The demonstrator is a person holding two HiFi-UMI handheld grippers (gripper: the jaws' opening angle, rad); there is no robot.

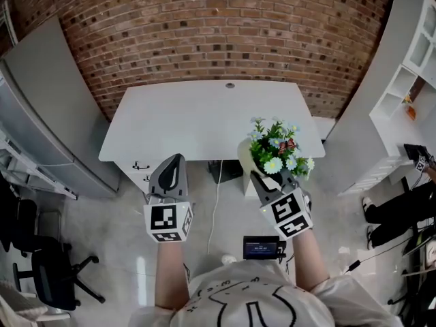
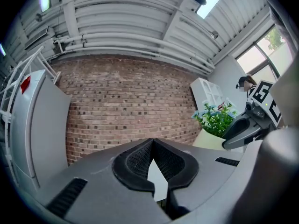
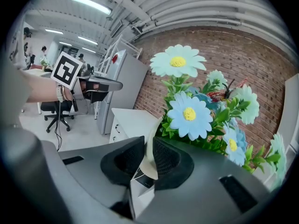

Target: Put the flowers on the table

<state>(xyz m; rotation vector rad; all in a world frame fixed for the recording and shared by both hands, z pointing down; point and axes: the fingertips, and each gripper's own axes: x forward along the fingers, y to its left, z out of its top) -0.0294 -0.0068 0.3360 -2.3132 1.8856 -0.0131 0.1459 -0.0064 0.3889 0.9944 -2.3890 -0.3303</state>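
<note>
Right claw [image 3: 148, 158] pinches the flower pot [image 1: 245, 157] rim near the table [image 1: 191, 118]; left claw [image 2: 153, 160] closed.

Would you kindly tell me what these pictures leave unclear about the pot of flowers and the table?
- Pot base: head view, hidden beneath flowers and right gripper; right gripper view, cut off by the gripper's body.
- Table front right edge: head view, covered by the flowers.
- Dark device screen: head view, too small to read.
</note>
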